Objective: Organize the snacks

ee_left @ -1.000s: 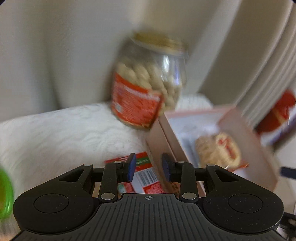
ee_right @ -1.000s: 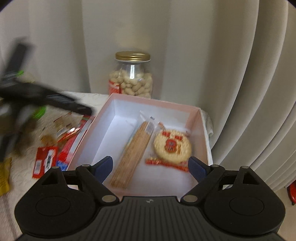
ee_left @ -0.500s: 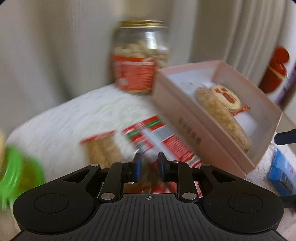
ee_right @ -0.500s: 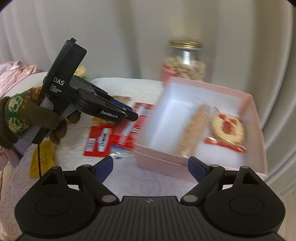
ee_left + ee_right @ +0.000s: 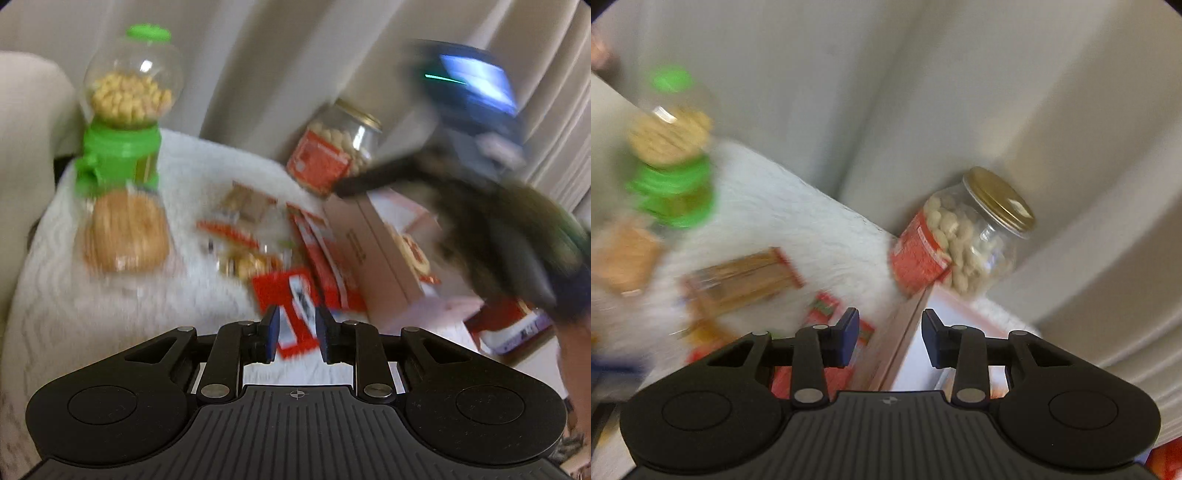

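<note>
A pink box [image 5: 373, 251] sits on the white-covered table with a round red-and-white cracker pack [image 5: 413, 254] inside. Loose snack packets [image 5: 243, 240] lie left of it, a red one [image 5: 291, 299] nearest. My left gripper [image 5: 295, 332] hovers above that red packet, jaws narrowly apart and empty. My right gripper [image 5: 889, 338] is partly open and empty, its fingers astride the box's left wall [image 5: 897, 343]; it appears blurred in the left wrist view [image 5: 354, 184].
A peanut jar [image 5: 960, 240] with a gold lid stands behind the box. A green candy dispenser [image 5: 125, 107] and a round bread pack [image 5: 125, 232] are at the left. A breadstick pack [image 5: 746, 277] lies mid-table. Curtains hang behind.
My left gripper pulled back and left, and its jaws opened slightly. My right gripper swung over the box toward the jar and its jaws narrowed.
</note>
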`<state>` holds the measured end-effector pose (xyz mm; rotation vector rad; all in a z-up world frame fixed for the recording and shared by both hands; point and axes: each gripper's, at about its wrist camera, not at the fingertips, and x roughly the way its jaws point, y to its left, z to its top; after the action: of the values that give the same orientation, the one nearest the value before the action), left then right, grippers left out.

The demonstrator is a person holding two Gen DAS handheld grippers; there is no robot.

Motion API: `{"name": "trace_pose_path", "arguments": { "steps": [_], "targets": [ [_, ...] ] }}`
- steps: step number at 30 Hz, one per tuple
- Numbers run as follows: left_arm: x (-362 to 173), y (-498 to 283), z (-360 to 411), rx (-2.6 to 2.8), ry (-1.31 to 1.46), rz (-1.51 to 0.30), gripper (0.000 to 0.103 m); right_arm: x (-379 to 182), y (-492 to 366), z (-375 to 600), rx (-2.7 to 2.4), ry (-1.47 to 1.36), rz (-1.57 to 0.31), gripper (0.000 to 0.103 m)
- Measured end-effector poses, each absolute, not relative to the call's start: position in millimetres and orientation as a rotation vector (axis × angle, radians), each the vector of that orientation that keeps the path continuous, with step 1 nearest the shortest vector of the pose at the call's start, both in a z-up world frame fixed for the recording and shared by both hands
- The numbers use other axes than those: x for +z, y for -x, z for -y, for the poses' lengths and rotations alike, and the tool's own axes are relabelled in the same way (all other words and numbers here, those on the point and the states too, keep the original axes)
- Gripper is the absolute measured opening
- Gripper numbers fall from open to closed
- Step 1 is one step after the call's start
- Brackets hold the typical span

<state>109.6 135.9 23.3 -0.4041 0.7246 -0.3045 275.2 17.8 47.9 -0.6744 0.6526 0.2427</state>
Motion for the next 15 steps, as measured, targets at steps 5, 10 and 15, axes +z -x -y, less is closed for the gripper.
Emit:
{"name": "trace_pose_path", "arguments": {
  "steps": [5,10,15],
  "targets": [
    [11,-95,-147,-0.306,0.415,-0.716,0.025,-2,-328,-66,0.058,0.917,-0.675,0.033],
    [8,-92,-172,-0.290,0.498,-0.684,0.025,-12,-324,-65,0.105,0.929,-0.809,0.023],
    [8,-90,-182,-0.269,0.537,-0.669,0.025,-8,-271,-49,0.198,0.929,-0.840,0.017]
  ]
}}
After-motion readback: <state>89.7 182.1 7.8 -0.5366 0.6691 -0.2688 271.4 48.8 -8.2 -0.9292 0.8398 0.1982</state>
